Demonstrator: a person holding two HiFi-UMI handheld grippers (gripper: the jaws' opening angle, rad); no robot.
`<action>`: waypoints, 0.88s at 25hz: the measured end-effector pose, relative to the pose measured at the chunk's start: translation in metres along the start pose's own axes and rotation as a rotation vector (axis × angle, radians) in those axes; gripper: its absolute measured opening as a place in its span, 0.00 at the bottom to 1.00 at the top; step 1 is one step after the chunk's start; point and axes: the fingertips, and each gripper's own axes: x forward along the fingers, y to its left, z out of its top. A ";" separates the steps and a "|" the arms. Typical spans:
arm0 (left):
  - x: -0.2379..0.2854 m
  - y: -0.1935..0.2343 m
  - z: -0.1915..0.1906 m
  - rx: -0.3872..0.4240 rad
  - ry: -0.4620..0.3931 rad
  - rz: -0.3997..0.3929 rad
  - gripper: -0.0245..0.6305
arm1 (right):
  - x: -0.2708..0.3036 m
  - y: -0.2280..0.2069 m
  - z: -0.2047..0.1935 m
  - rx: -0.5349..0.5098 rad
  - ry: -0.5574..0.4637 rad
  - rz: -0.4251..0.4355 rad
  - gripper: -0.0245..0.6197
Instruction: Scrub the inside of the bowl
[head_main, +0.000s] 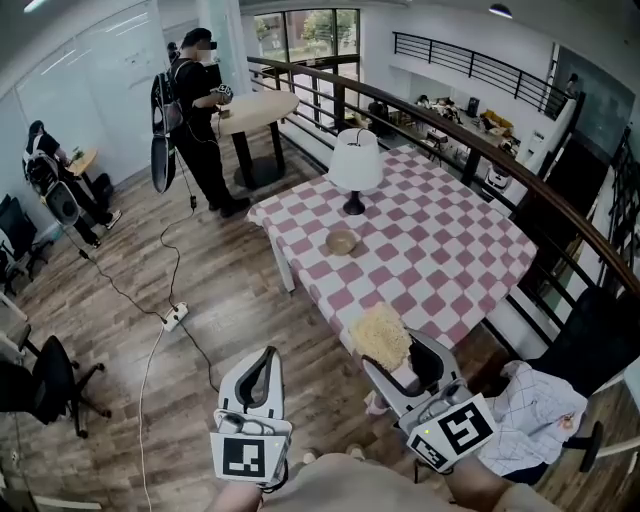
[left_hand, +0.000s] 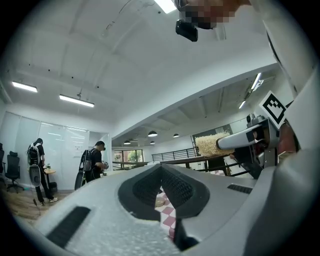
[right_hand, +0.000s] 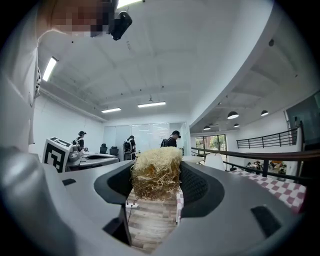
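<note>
Left tongs (left_hand: 161, 167): its own view shows the two jaws met at the tips with nothing between them, while the head view gives only the back of the closed pair, held level over the wooden floor (head_main: 240, 290). Right tongs (right_hand: 156, 181): clamped on a yellow fibrous scrub pad (head_main: 380, 335), which fills the space between the jaws and stands proud above them. The left gripper view also catches the right tongs from the side at its right edge, with the pad projecting from the front. Only the head view shows the bowl (head_main: 341, 241) plainly. It is small and tan, and it stands upright on the pink-and-white checked worktop (head_main: 450, 260), just in front of the base of a white-shaded lamp (head_main: 355, 160) and well apart from both tongs. In the left gripper view a pale rounded form on checked cloth shows through the gap below the jaw tips, too small to confirm as the bowl. The right gripper view gives only floorboards beneath the pad and a corner of the checked cloth at its right edge. The bowl's interior cannot be made out at this range. In the head view the pad and right tongs cover the near edge of the worktop. A person (head_main: 200, 120) stands by a round table beyond.
</note>
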 end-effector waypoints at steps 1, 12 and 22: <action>0.001 -0.002 -0.001 0.007 0.005 -0.002 0.06 | -0.001 -0.001 -0.001 -0.003 -0.001 0.001 0.44; 0.019 -0.030 0.016 0.022 -0.027 -0.023 0.06 | -0.021 -0.017 -0.007 0.019 0.001 0.057 0.44; 0.023 -0.058 0.013 0.033 -0.008 -0.009 0.06 | -0.039 -0.043 -0.017 0.024 0.009 0.069 0.44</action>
